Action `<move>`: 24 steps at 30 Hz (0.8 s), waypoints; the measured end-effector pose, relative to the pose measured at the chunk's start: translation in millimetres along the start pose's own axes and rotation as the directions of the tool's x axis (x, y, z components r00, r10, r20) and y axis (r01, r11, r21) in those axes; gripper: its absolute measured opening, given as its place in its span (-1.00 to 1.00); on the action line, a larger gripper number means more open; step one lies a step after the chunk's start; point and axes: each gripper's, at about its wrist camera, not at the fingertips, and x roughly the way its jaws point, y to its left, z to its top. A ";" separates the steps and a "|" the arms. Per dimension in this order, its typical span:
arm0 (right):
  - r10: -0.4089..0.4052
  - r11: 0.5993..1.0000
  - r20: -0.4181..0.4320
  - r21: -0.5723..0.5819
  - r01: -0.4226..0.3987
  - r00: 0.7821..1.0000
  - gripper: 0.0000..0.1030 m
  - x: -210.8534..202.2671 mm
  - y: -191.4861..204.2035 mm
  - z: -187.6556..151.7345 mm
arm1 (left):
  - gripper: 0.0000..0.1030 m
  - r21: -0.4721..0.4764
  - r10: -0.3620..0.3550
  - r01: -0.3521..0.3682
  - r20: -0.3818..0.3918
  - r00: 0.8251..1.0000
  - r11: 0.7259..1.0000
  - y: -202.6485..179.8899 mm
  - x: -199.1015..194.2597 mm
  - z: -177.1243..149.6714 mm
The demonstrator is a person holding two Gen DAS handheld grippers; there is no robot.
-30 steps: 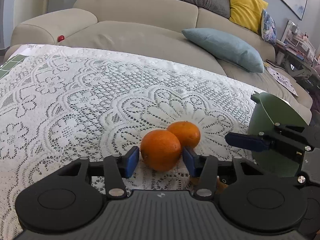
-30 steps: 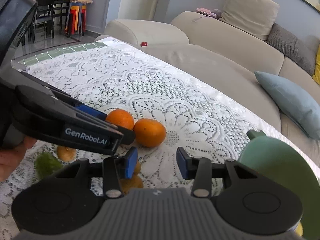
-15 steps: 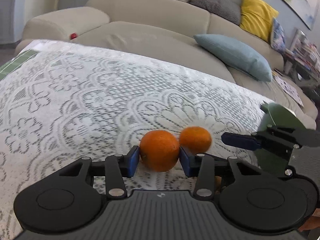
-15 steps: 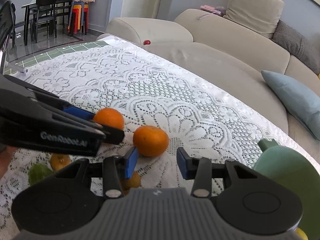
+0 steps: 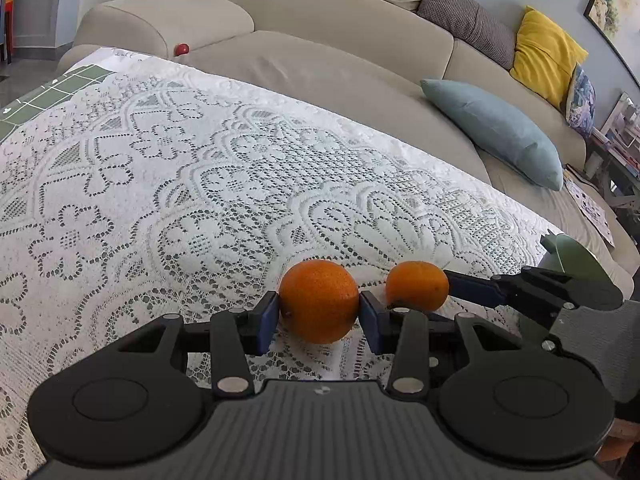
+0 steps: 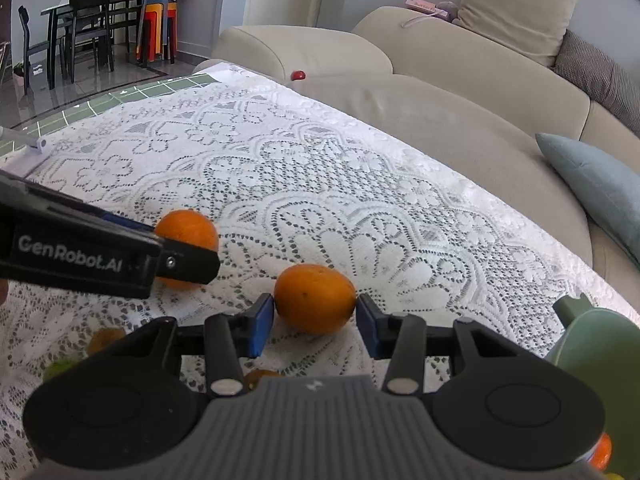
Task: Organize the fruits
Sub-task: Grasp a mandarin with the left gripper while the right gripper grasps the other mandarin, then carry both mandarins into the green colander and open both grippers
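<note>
Left gripper (image 5: 319, 312), lower centre of its view, clamps one orange (image 5: 319, 301) on the lace cloth (image 5: 160, 200). Right gripper (image 6: 315, 318) brackets the second orange (image 6: 315, 298): right pad touching, left just clear; long axis spans the gap.

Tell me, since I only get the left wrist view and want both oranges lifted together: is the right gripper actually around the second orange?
Observer: Yes. The right gripper straddles the second orange, with a pad close at each side. I cannot tell whether they press on it.
Operator: Is there any other fruit I can't see?
Observer: Yes. A small yellow-orange fruit and a green fruit lie on the lace cloth, at the lower left of the right wrist view.
</note>
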 end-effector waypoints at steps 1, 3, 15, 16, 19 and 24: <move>0.004 1.000 -0.004 0.012 -0.004 1.000 -0.17 1.5 -1.3 0.3 | -0.05 0.001 0.000 0.000 0.000 1.000 1.000 0.0 0.2 -0.1; 0.012 0.999 -0.007 0.034 -0.012 1.000 -0.17 4.0 -3.1 0.7 | -0.05 0.003 0.000 0.000 0.000 1.000 1.000 -0.5 0.2 -0.1; 0.025 0.998 0.004 0.052 -0.025 1.000 -0.17 -1.3 -3.1 -0.3 | -0.03 -0.002 -0.013 0.013 -0.007 1.000 1.000 -0.8 2.1 -4.0; 0.021 0.999 0.010 0.044 -0.022 1.000 -0.17 -3.7 -1.6 0.3 | -0.03 0.003 -0.012 0.012 -0.006 1.000 1.000 -1.4 1.6 -4.5; 0.006 1.000 0.025 0.009 -0.006 1.000 -0.17 -12.1 3.6 1.6 | -0.04 0.009 -0.010 0.010 0.001 1.000 1.000 -2.6 -1.8 -4.9; -0.006 1.000 0.036 -0.029 0.007 0.999 -0.18 -31.2 6.7 3.9 | -0.04 0.015 -0.008 0.008 0.018 1.000 1.000 -7.0 -12.1 -3.6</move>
